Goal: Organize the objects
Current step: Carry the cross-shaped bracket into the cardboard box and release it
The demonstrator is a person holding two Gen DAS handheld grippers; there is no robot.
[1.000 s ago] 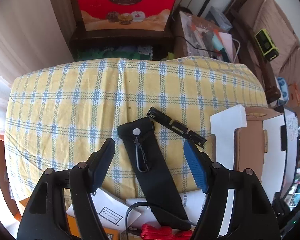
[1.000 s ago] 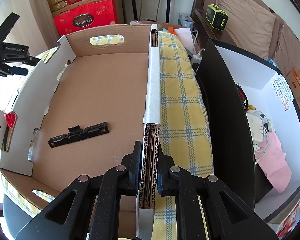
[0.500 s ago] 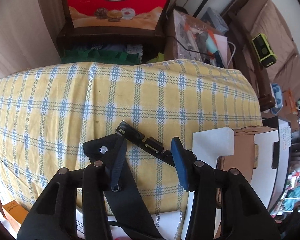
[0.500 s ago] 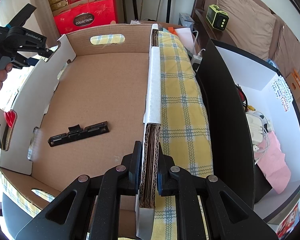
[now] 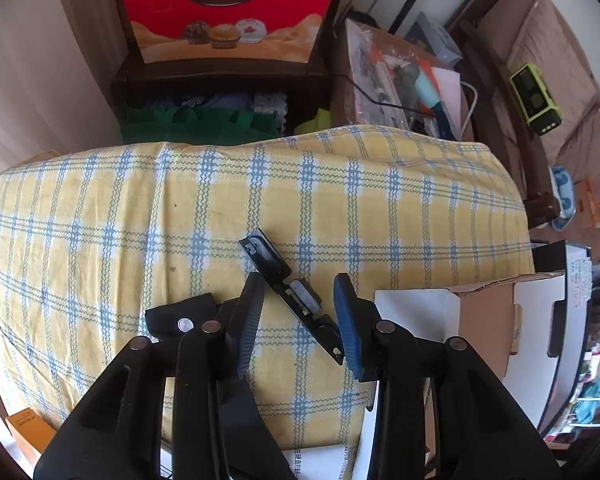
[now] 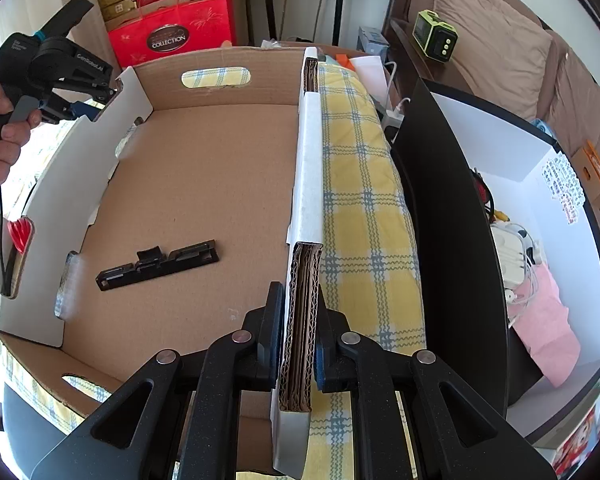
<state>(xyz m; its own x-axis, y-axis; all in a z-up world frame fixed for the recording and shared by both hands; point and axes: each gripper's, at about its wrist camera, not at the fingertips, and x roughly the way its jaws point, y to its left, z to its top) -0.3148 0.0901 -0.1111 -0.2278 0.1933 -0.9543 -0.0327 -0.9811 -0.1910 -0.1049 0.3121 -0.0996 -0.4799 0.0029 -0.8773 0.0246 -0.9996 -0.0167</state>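
Observation:
A long black plastic bracket (image 5: pixel 288 292) lies on the yellow checked cloth (image 5: pixel 100 220). My left gripper (image 5: pixel 296 322) is open and straddles the bracket's near half, one finger on each side. A black strap pouch with a snap (image 5: pixel 180 318) lies under the left finger. My right gripper (image 6: pixel 298 340) is shut on the right wall of the cardboard box (image 6: pixel 304 288). A second black bracket (image 6: pixel 158 265) lies on the box floor. The left gripper also shows in the right wrist view (image 6: pixel 80 110), beyond the box's left wall.
The box corner (image 5: pixel 480 320) stands right of my left gripper. A red gift box (image 5: pixel 224 8) and cluttered shelves stand beyond the table's far edge. An open black-and-white box (image 6: pixel 500 220) with cables stands right of the table. A red item (image 6: pixel 20 232) shows through the box's left wall.
My left gripper has moved forward and right, off the strap pouch, and now straddles the bracket on the cloth. The right gripper has stayed shut on the box wall.

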